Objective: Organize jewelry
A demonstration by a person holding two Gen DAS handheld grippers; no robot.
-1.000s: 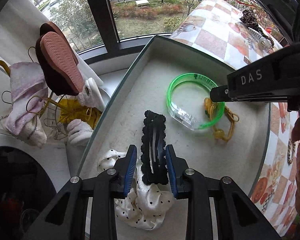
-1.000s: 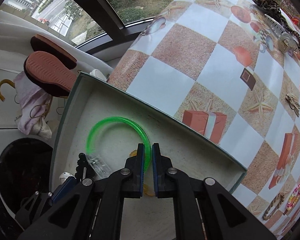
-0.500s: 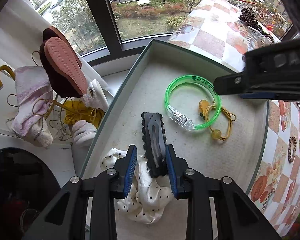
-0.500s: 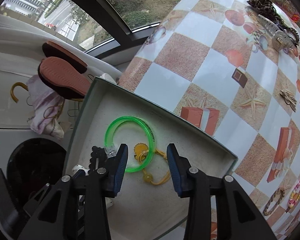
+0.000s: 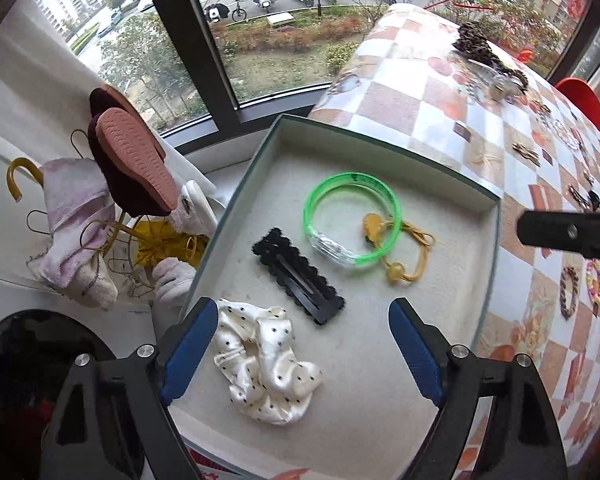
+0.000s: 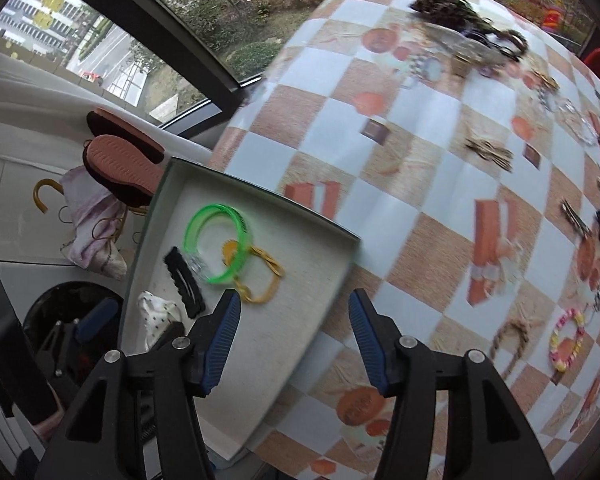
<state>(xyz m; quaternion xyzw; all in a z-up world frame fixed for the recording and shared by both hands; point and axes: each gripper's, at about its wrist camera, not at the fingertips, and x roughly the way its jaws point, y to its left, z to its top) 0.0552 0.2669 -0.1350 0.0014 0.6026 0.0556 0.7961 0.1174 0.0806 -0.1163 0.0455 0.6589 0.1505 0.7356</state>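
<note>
- The left claw (image 5: 304,344) hangs over a shallow grey box (image 5: 440,344). Its blue jaws are opening wide, and it holds nothing.
- Just by its left finger, and partly between the two fingers, lies a white spotted scrunchie (image 5: 266,364).
- Just ahead of the left claw lies a black hair clip (image 5: 298,276), flat on the box floor and free of the pads.
- Farther ahead and a bit to the right sits a green bangle (image 5: 352,218). A yellow cord bracelet (image 5: 400,248) lies partly under it, touching it.
- The right claw (image 6: 294,332) hangs over the right edge of the box, where the box meets the checked worktop (image 6: 420,128). Its jaws are opening too, and it holds nothing.
- Ahead and left of the right claw are the same bangle and yellow cord.
- Far to the right of the right claw, on the worktop, lie a brown rope bracelet (image 6: 510,340) and a pink and yellow bead bracelet (image 6: 566,338).
</note>
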